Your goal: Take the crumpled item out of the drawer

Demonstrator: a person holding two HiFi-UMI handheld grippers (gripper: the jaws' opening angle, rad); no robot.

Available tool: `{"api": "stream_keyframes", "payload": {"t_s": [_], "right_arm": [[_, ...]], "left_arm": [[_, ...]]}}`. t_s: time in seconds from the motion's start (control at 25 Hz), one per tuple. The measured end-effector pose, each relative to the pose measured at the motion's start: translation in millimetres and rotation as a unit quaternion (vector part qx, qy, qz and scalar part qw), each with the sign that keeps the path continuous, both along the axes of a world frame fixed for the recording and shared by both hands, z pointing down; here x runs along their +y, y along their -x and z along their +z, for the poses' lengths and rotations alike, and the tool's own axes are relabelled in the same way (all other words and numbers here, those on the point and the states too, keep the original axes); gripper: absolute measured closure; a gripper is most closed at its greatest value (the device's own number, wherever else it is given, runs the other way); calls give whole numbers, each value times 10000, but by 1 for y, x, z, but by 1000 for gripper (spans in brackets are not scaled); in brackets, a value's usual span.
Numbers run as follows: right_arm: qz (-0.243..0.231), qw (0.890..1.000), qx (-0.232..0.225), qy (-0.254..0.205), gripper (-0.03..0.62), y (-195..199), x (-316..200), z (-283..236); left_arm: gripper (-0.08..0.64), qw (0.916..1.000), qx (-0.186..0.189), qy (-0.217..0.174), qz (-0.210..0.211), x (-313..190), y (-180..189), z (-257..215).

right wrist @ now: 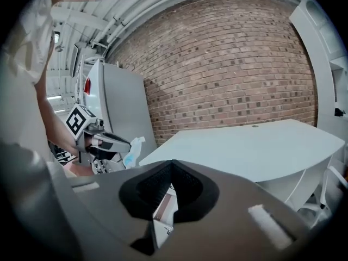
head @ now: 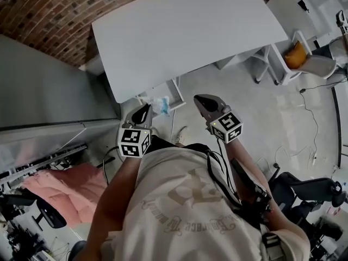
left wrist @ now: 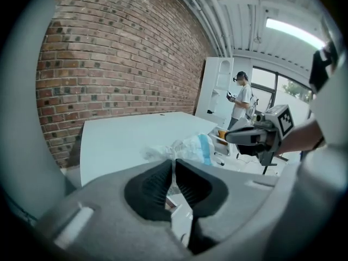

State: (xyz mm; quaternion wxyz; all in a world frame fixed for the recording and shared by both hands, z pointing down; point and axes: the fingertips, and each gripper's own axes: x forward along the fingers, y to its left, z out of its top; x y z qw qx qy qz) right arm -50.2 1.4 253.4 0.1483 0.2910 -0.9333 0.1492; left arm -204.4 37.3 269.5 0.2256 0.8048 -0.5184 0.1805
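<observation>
The left gripper point(left wrist: 174, 163) pinches a crumpled white-and-blue item point(left wrist: 187, 148) near a white table point(head: 185, 31), while the right gripper point(right wrist: 172, 166) is closed and empty.

The head view looks steeply down from above; each gripper view looks along its own jaws; all three share the white table point(head: 185, 31) and brick wall point(head: 38, 10)

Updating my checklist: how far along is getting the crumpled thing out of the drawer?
Looks done: the crumpled item, white and blue, is up in the air, pinched in the left gripper in front of the white table. In hand: that grip. The right gripper is shut and empty. Left: probably setting the crumpled item down; the drawer itself can't be clearly made out.
</observation>
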Motion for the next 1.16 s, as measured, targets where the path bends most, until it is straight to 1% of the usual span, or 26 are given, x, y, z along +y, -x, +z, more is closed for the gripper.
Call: {"api": "stream_keyframes", "payload": {"t_s": [0.24, 0.4, 0.64, 0.84, 1.16], "right_arm": [[-54, 9999, 108, -47, 584, 10, 12, -7], [51, 9999, 88, -55, 584, 20, 20, -15], [282, 9995, 42, -133, 584, 37, 24, -22], [473, 9987, 120, -135, 584, 36, 28, -24], [597, 9979, 150, -188, 584, 42, 25, -27]], "left_arm": [[535, 9999, 58, -124, 30, 2, 19, -9], [535, 9997, 109, -174, 119, 4, 32, -16], [535, 9994, 119, -67, 333, 6, 53, -14], [535, 9984, 149, -109, 540, 4, 56, -20], [535, 9976, 202, -120, 645, 3, 63, -19]]}}
